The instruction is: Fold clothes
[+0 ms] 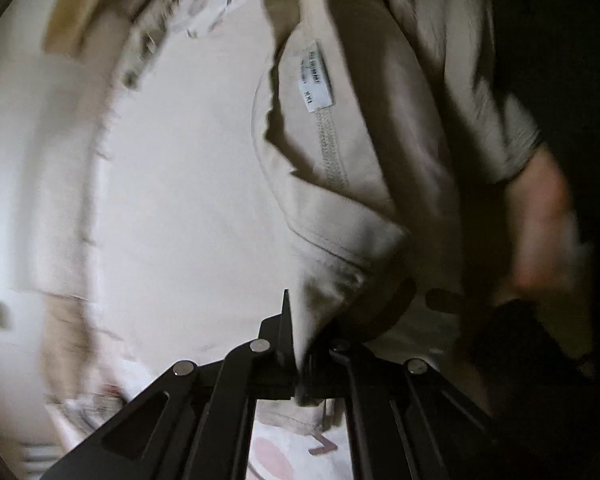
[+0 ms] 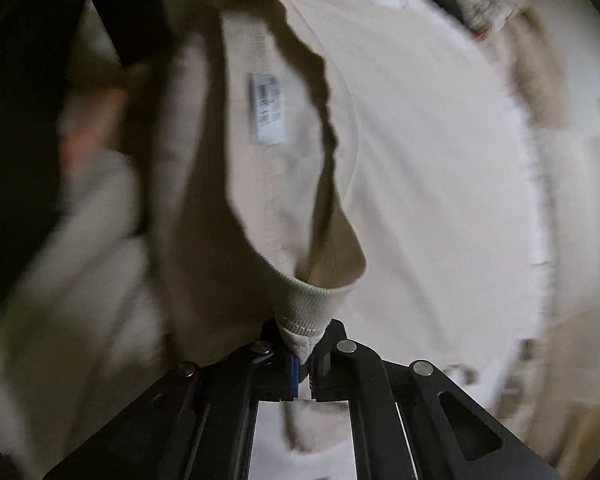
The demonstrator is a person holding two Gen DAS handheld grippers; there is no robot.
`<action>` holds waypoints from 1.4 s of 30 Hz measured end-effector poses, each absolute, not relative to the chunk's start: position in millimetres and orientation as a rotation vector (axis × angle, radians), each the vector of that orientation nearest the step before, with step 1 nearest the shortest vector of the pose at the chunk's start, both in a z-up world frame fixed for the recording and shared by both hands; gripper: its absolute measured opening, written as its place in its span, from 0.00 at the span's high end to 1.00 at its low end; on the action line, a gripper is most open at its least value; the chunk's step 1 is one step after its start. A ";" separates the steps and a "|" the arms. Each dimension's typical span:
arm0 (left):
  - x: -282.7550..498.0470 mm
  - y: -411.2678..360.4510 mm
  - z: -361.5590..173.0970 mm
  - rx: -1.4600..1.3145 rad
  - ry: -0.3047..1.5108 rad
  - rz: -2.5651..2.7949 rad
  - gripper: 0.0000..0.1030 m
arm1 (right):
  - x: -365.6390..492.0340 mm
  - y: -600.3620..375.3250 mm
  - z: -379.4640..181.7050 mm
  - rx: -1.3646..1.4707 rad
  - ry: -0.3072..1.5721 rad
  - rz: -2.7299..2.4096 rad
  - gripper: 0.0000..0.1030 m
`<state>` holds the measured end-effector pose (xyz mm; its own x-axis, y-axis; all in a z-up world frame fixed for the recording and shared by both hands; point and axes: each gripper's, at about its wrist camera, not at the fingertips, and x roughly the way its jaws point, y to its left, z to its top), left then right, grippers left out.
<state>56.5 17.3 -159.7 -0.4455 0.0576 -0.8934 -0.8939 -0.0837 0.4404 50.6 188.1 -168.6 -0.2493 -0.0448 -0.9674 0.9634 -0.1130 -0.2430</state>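
Bottom centre, left gripper [image 1: 300,364]: clamped on beige garment [image 1: 340,208] edge.
Bottom centre, right gripper [image 2: 305,364]: pinching ribbed hem.
Garment: hanging between both, white label [image 2: 265,108] showing mid-frame.

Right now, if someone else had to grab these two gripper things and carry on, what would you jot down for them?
Left gripper: shut on one edge of the beige garment.
Right gripper: shut on the garment's ribbed hem at the opposite end.
The garment hangs stretched between both grippers, lifted above a white cloth-covered surface. Its white size label shows on the inside.
Done: garment picked up and spread.
Left: no fold visible yet; lay it flat and fold. The views are blurred, so check the grip first.
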 end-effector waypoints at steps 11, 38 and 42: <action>43.9 35.8 -144.6 -1.164 1.333 1.605 0.98 | -9.0 188.2 -135.6 1.391 0.897 -1.359 0.98; 147.9 31.1 -110.2 -1.204 1.183 1.474 0.98 | 104.0 179.5 -119.8 1.509 0.855 -0.970 0.97; 108.8 23.4 -80.0 -1.168 1.207 1.684 0.98 | 80.2 182.1 -97.0 1.498 0.829 -1.130 0.98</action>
<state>108.8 23.4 -80.0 -0.3075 0.0602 -0.9496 -0.9187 -0.2788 0.2798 80.2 182.1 -97.0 0.3176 -0.0572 -0.9465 0.9199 -0.2236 0.3221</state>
